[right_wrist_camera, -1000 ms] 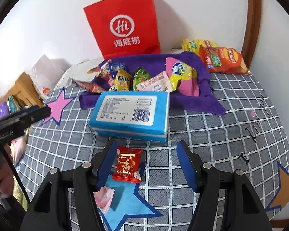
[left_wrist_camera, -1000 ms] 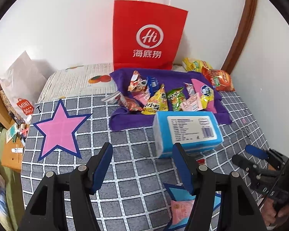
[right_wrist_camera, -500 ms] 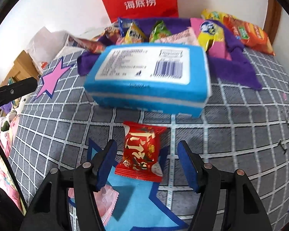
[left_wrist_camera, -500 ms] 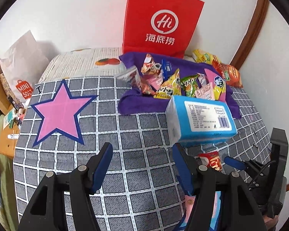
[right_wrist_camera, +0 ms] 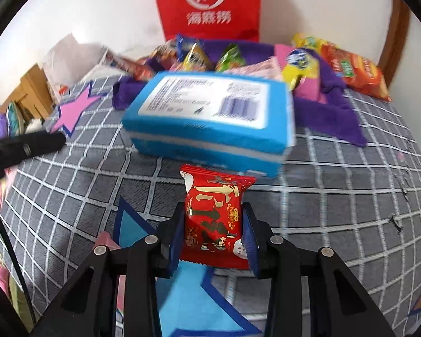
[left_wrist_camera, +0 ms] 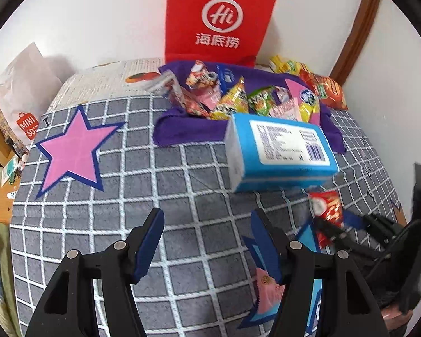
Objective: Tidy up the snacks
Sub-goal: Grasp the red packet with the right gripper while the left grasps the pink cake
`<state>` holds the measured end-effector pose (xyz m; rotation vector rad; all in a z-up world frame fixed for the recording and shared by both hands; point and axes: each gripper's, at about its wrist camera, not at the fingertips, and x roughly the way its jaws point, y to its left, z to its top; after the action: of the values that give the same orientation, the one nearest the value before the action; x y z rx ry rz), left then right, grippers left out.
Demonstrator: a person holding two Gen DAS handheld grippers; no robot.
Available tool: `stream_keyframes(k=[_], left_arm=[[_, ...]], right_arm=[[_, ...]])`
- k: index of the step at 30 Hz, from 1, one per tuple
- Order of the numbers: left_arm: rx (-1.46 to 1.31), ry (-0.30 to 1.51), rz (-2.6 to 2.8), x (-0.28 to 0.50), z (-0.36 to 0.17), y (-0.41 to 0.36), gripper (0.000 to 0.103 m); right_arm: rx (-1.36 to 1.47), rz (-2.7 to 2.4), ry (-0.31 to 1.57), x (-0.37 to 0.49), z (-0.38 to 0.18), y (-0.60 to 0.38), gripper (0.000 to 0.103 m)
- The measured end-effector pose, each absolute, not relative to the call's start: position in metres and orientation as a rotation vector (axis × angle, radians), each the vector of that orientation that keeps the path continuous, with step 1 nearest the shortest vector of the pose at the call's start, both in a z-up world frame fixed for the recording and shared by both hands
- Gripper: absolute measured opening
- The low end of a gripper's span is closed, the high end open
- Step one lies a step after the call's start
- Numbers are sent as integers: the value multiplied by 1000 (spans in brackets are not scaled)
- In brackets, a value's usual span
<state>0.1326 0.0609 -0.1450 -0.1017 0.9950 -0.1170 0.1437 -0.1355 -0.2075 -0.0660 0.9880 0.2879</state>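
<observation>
A red snack packet (right_wrist_camera: pixel 212 193) lies at the tip of a blue star patch (right_wrist_camera: pixel 182 303), just in front of a blue tissue box (right_wrist_camera: pixel 210 112). My right gripper (right_wrist_camera: pixel 213 213) is shut on this packet, with both pads pressing its sides. In the left wrist view the same red packet (left_wrist_camera: pixel 327 205) shows at the right, with the right gripper (left_wrist_camera: pixel 336 226) on it. My left gripper (left_wrist_camera: pixel 207 219) hangs open over bare grid cloth with nothing between its fingers. A pink packet (left_wrist_camera: pixel 268 292) lies by its right finger. Several snacks are piled on a purple cloth (left_wrist_camera: pixel 182 129).
A red paper bag (left_wrist_camera: pixel 220 19) stands against the wall behind the pile. Chip bags (left_wrist_camera: pixel 325 90) lie in the far right corner. A pink star patch (left_wrist_camera: pixel 73 151) marks the grey grid bedcover on the left. A white shopping bag (left_wrist_camera: pixel 25 90) and boxes sit off the left edge.
My right gripper came down over the red packet and closed on it. The left gripper sank a little toward the cover and stayed open.
</observation>
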Motion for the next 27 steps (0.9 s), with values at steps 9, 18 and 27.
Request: stream_keyframes(k=[9, 18, 27], left_arm=[[-105, 1073, -173, 109, -177, 29, 62], [-129, 1102, -266, 94, -188, -2, 62], [-19, 1088, -264, 83, -209, -30, 74]], right_arm=[[32, 235, 951, 126, -197, -189, 38], [90, 213, 960, 113, -208, -215, 38], [111, 208, 978, 104, -218, -224, 38]])
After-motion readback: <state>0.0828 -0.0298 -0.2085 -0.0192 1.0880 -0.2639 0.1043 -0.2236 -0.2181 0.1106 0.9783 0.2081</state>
